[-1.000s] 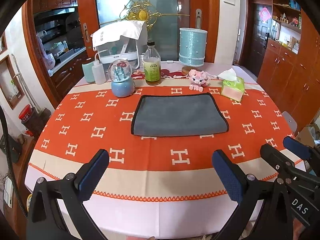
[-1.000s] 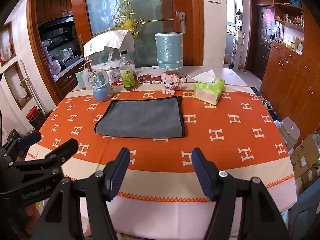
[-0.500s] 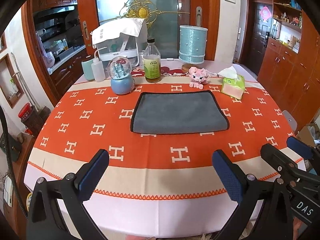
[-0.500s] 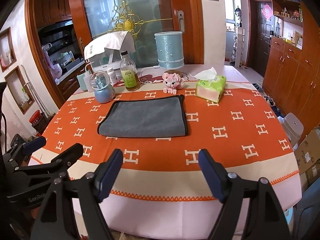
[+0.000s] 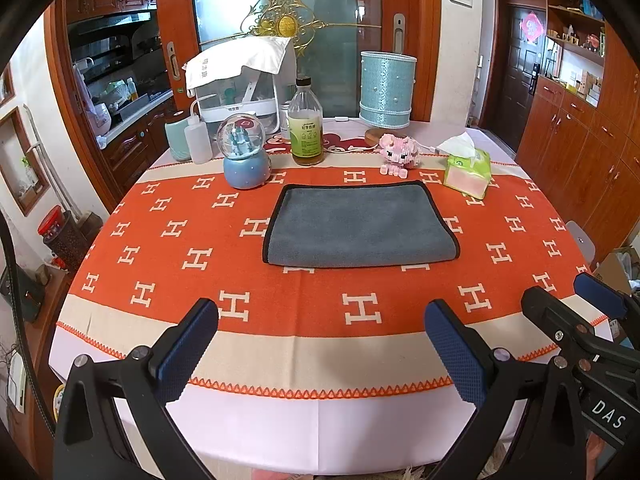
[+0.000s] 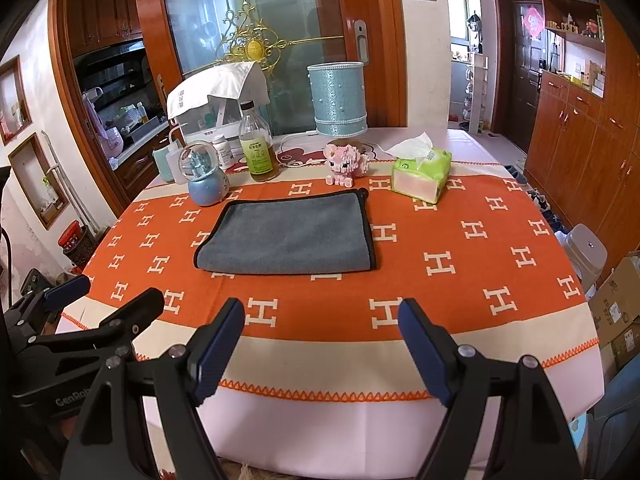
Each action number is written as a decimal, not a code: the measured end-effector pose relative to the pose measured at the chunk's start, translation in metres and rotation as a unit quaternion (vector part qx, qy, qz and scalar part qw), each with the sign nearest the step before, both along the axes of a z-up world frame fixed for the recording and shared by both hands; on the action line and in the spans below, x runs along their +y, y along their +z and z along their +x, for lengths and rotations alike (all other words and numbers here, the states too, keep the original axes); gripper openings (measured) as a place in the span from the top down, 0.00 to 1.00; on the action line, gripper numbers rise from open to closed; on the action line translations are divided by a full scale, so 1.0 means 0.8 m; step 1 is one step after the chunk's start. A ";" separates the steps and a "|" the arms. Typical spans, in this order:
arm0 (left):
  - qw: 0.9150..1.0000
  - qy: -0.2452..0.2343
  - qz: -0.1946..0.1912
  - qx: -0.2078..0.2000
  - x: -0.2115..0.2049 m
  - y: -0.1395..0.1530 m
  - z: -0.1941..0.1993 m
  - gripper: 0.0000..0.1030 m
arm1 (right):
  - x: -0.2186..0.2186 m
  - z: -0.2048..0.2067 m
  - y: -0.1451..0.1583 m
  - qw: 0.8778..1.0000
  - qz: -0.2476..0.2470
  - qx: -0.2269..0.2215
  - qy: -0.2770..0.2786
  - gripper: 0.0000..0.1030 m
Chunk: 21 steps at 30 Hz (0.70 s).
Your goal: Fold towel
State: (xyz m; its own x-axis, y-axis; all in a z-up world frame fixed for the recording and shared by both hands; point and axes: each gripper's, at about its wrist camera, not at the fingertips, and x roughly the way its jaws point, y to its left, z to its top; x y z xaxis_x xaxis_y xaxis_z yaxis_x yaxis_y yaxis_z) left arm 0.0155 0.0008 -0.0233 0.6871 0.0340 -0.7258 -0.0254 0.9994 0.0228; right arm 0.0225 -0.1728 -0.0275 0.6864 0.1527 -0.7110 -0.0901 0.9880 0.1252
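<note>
Since the earlier frame both grippers have drawn back a little, so the table edge sits lower in view.

Left wrist view: the left gripper hangs spread and empty over the near hem of the tablecloth, likely lining up a reach. The grey towel lies flat mid-table, long axis left to right.

Right wrist view: the right gripper is likewise spread, holding nothing. The towel seems already doubled, its rounded edge nearest.
</note>
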 end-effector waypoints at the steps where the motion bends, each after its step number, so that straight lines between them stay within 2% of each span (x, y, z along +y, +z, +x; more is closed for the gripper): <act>1: 1.000 0.000 0.000 -0.001 0.000 0.000 -0.001 0.01 | 0.000 0.000 0.000 1.000 -0.001 -0.001 0.000 0.23; 21: 1.000 0.000 0.000 -0.002 0.000 0.000 -0.001 0.01 | -0.001 0.000 0.000 1.000 0.002 0.000 -0.002 0.23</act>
State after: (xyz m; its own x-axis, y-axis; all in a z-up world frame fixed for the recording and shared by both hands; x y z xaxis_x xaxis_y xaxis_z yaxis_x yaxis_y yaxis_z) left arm 0.0147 0.0009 -0.0232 0.6893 0.0341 -0.7237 -0.0264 0.9994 0.0219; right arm 0.0222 -0.1734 -0.0271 0.6870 0.1528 -0.7104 -0.0865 0.9879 0.1288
